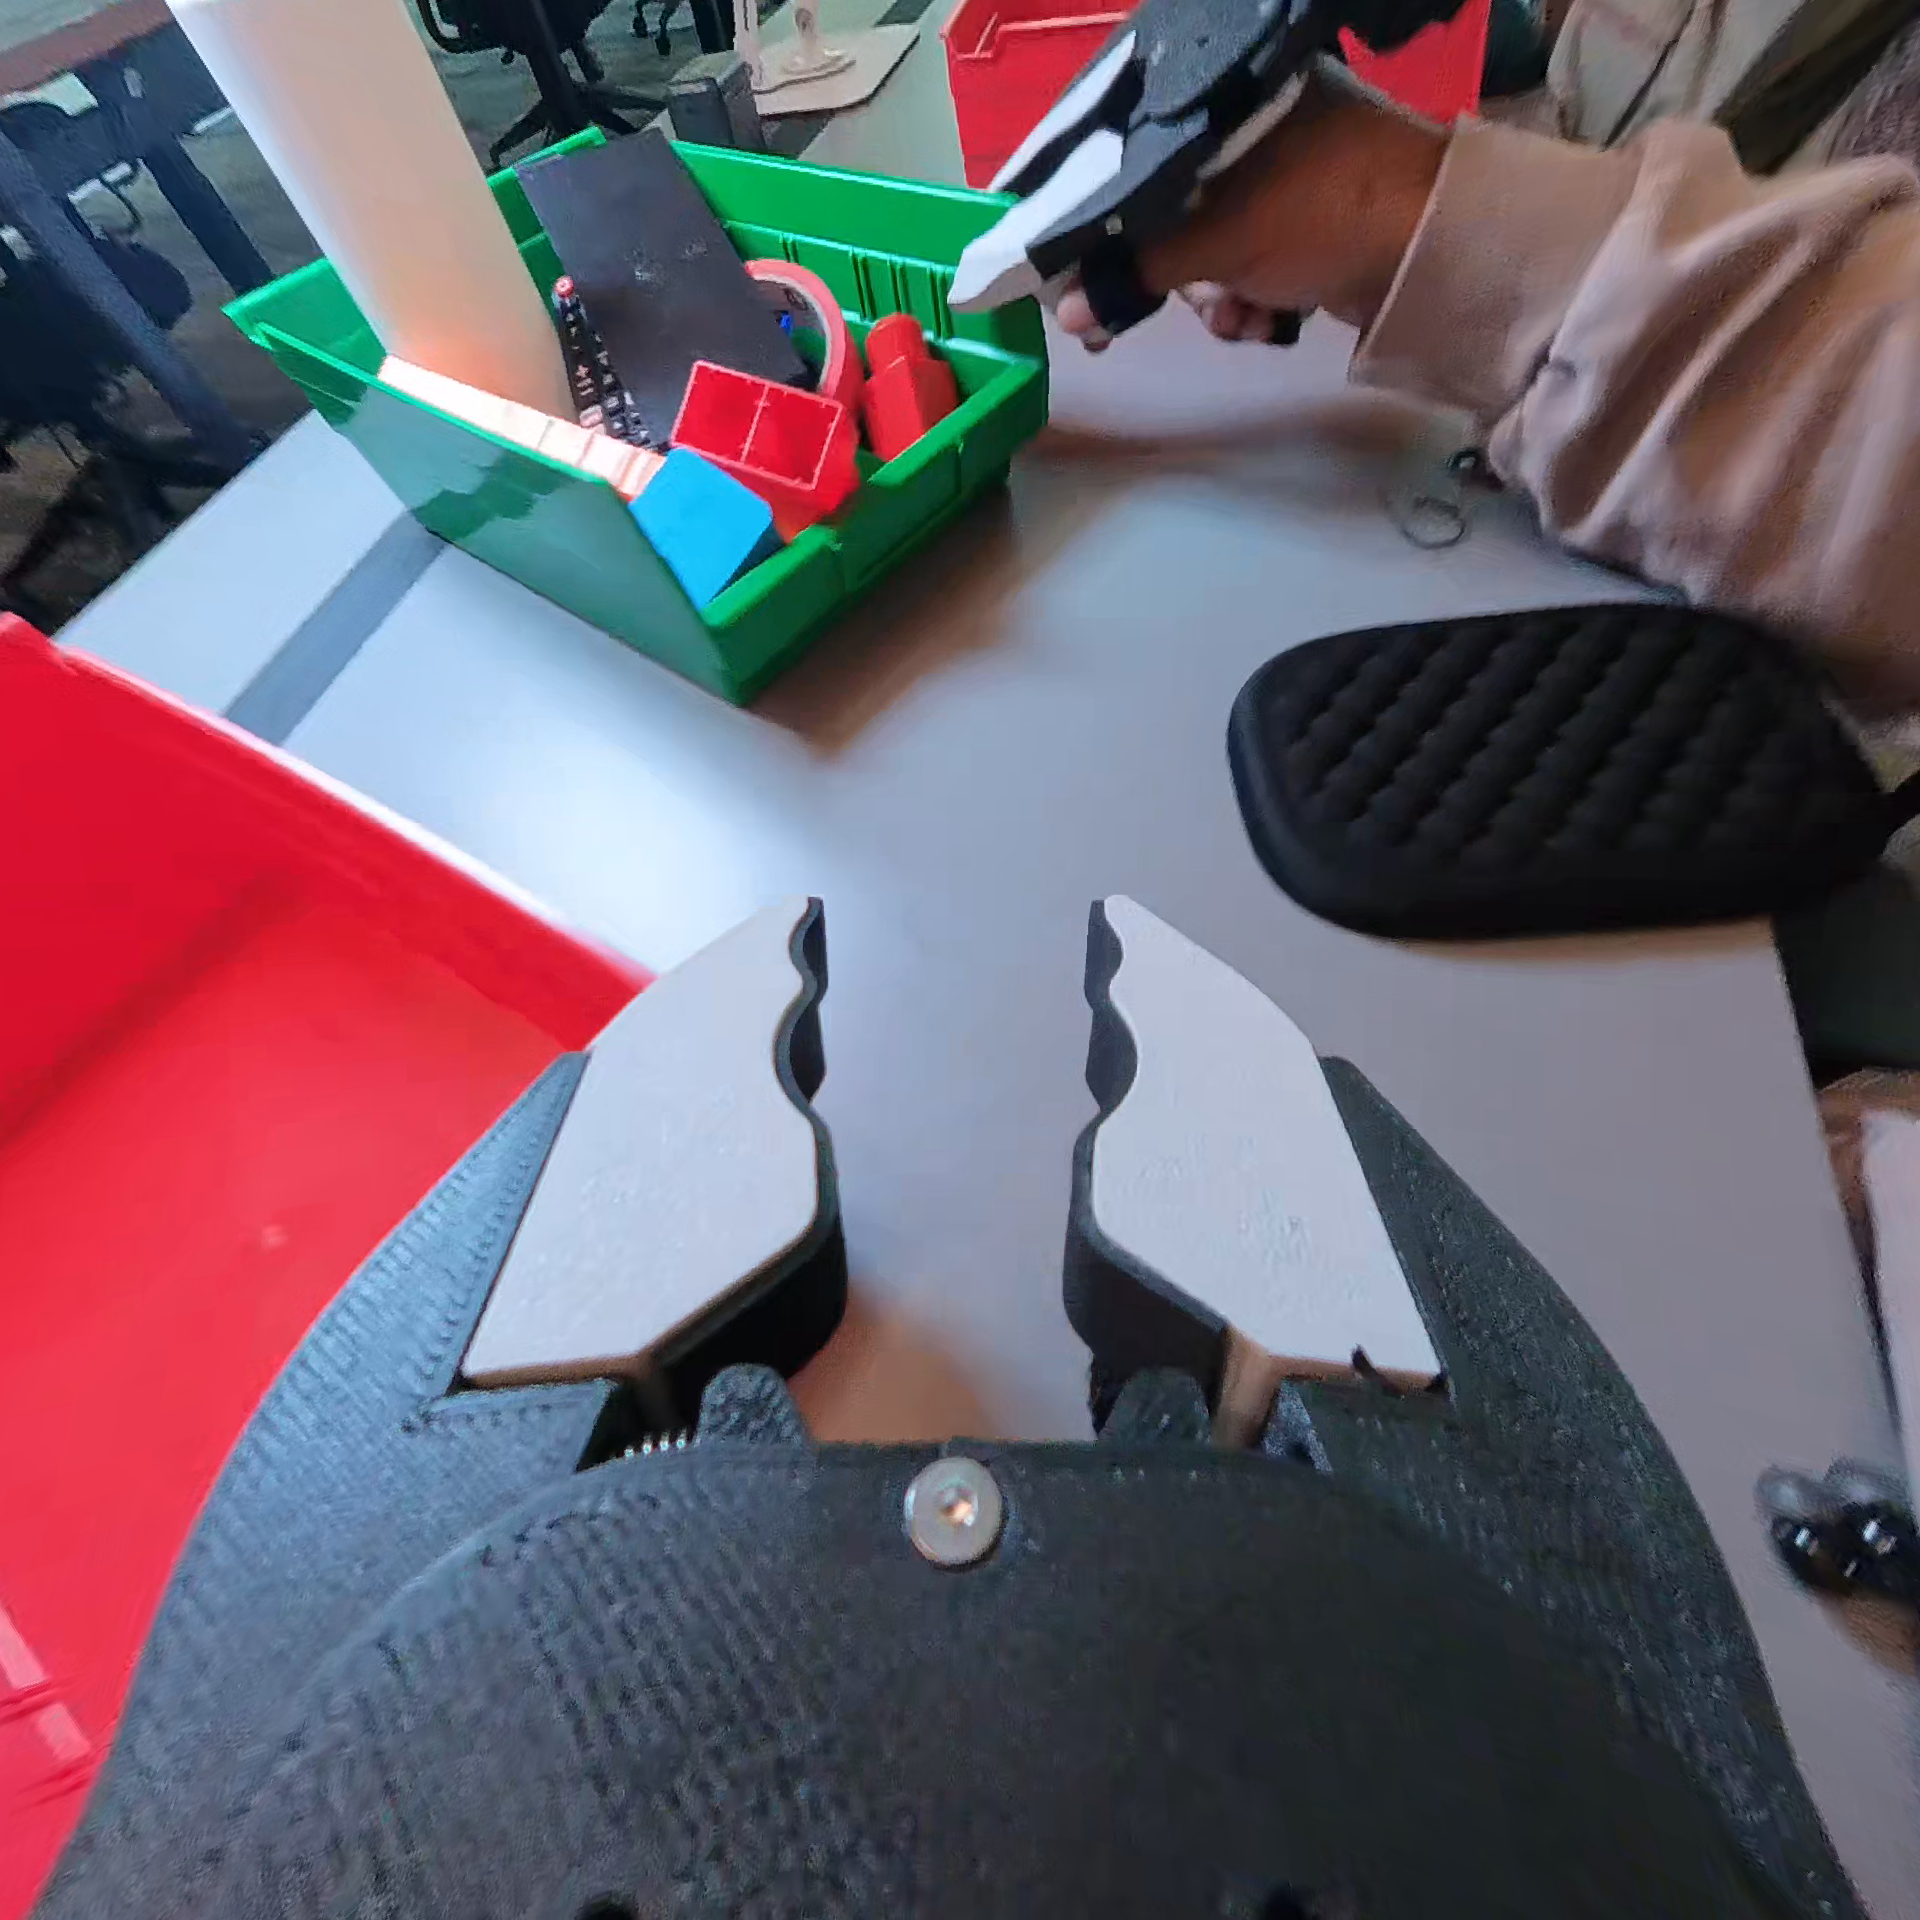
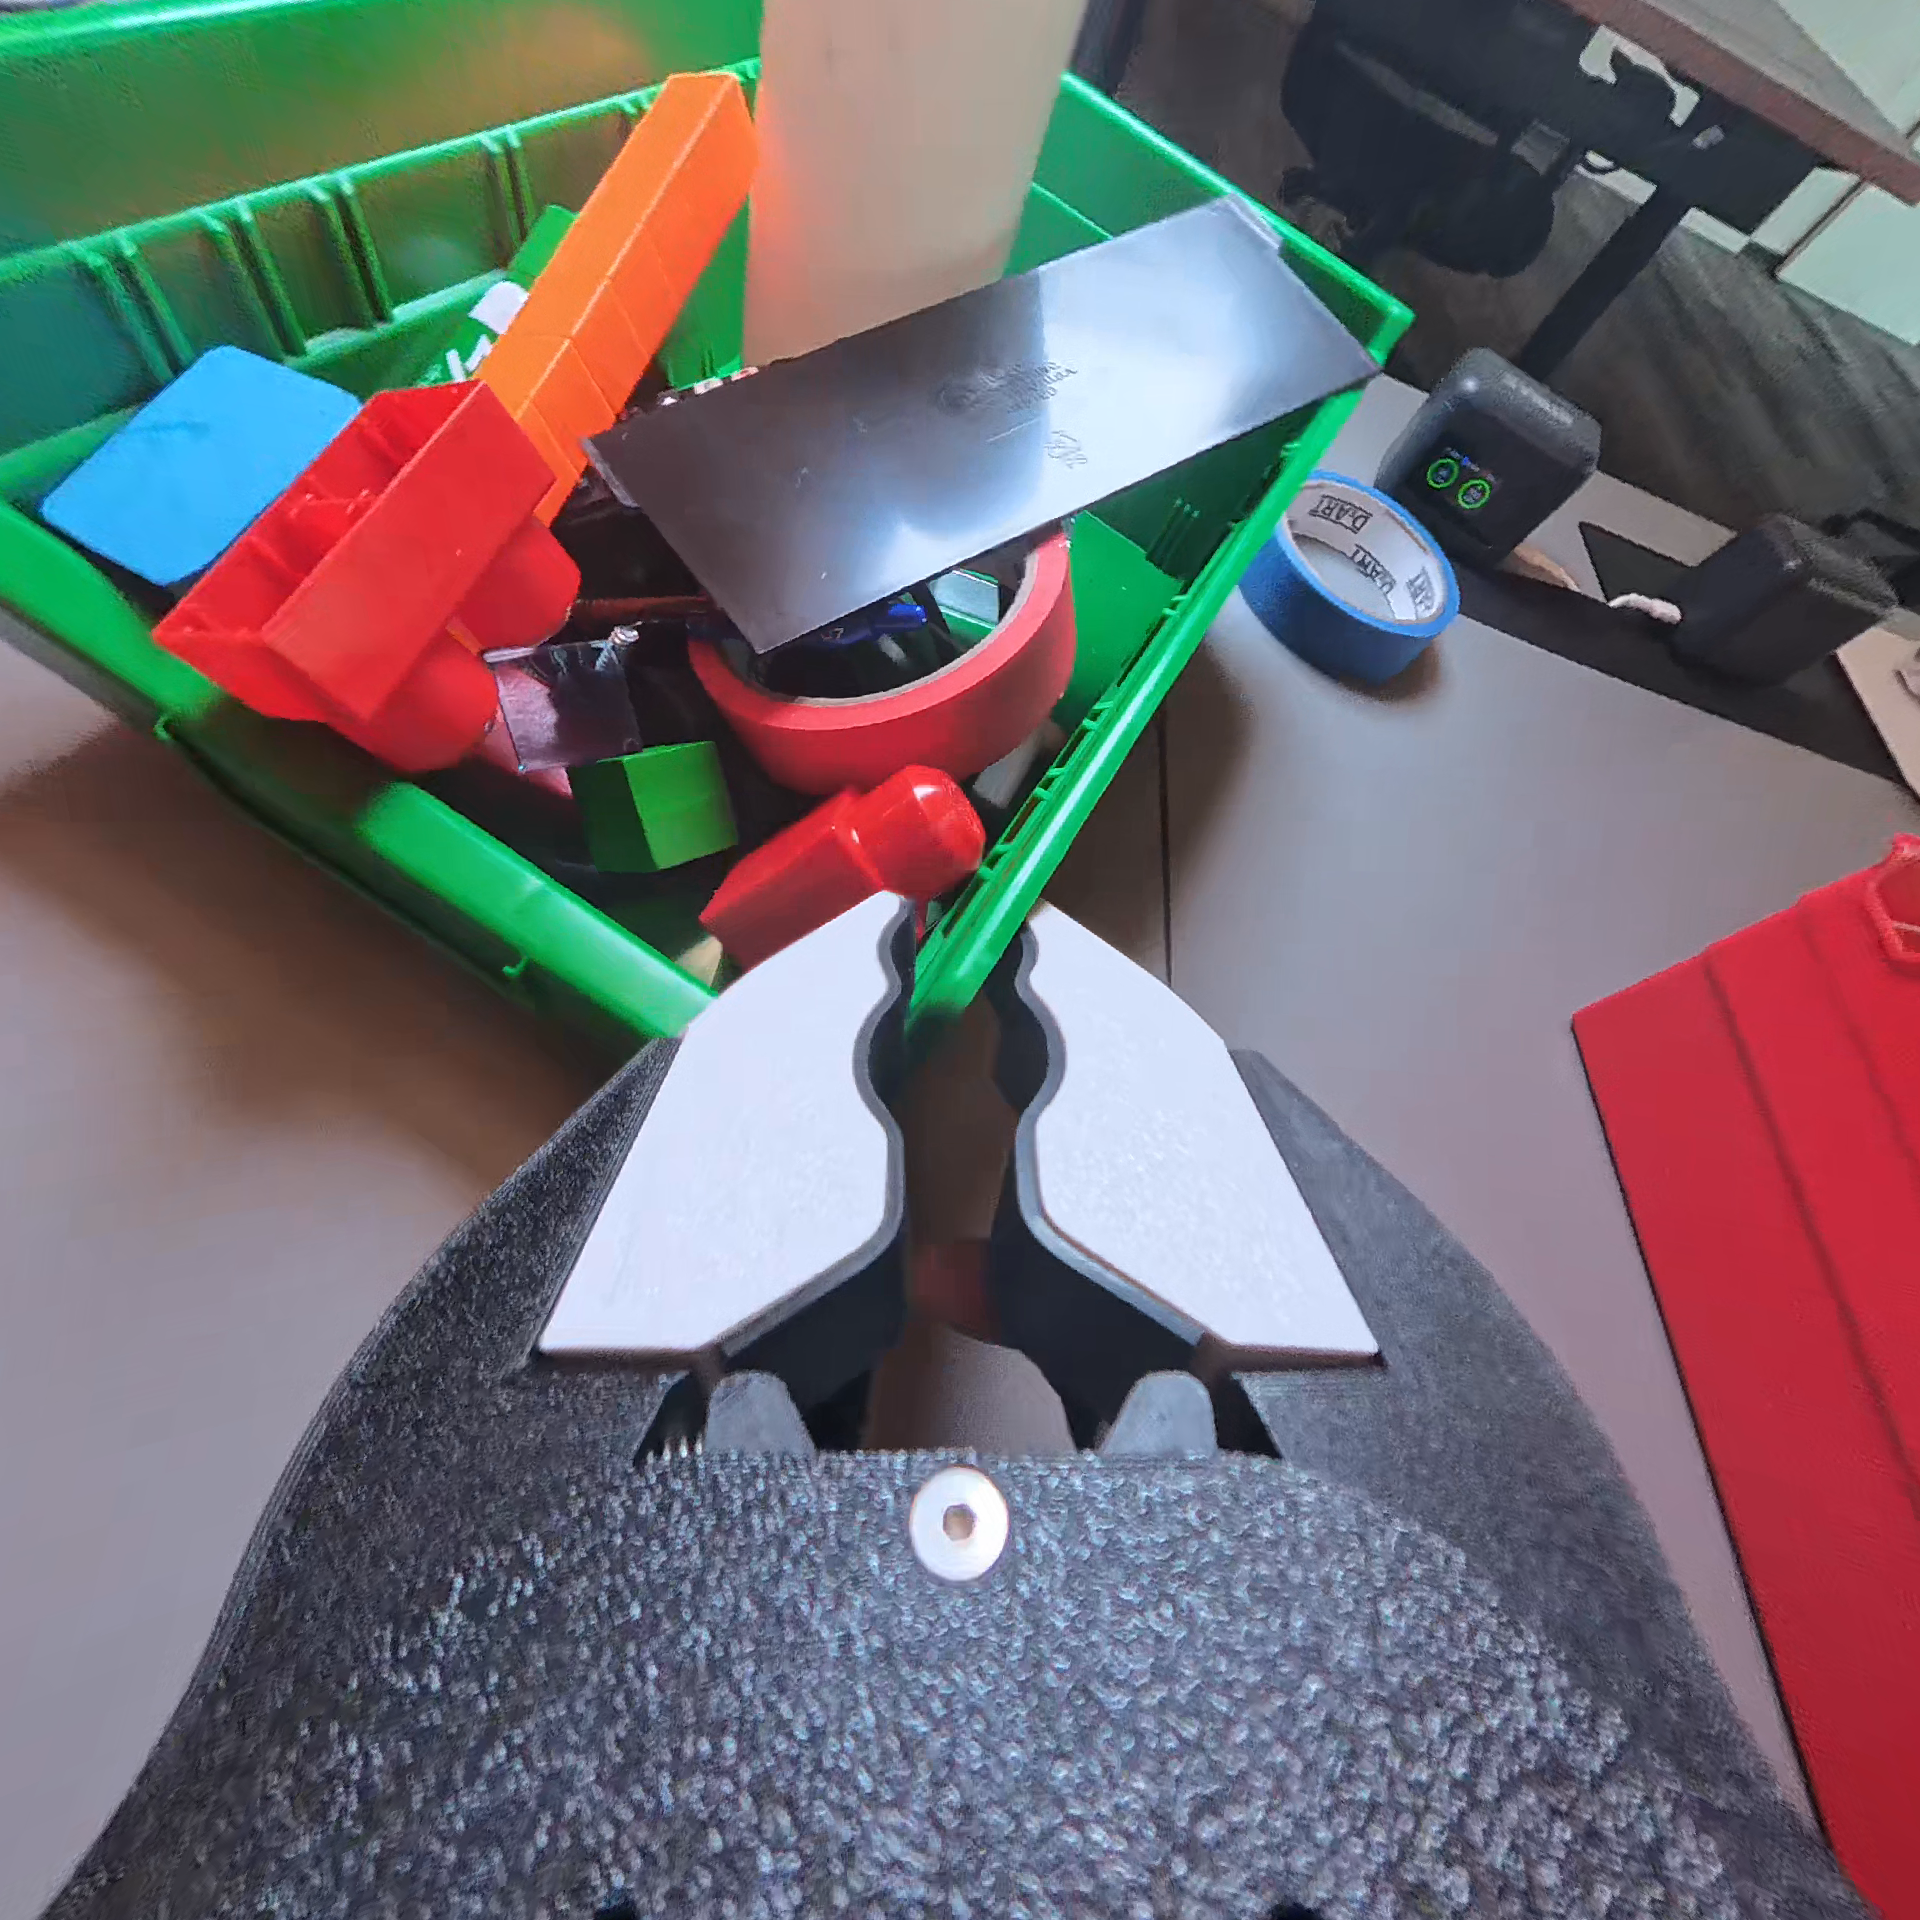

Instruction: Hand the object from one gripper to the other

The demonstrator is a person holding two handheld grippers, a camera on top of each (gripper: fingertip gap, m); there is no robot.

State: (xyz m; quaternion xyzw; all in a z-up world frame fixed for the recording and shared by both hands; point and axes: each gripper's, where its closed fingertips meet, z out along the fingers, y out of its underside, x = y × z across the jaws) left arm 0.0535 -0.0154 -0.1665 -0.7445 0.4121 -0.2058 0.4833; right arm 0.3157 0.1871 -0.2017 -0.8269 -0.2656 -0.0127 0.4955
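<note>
A green bin [image 1: 499,520] holds several loose things: a red capped piece [image 1: 904,384], a red open box [image 1: 769,431], a blue block [image 1: 701,525], a red tape roll [image 1: 821,301] and a black plate [image 1: 644,270]. My left gripper [image 1: 956,914] is open and empty, low over the table, well short of the bin. My right gripper [image 2: 966,935] hovers at the green bin's [image 2: 468,862] near corner, just behind the red capped piece [image 2: 862,862]. Its jaws stand a narrow gap apart with nothing between the tips. It also shows in the left wrist view [image 1: 977,281].
A red bin [image 1: 208,987] stands left of my left gripper; a black chair armrest [image 1: 1538,769] overhangs the table's right side. In the right wrist view, a blue tape roll [image 2: 1351,582], a black device [image 2: 1486,457] and a red tray [image 2: 1787,1247] lie right of the bin. A white post [image 2: 894,156] rises from it.
</note>
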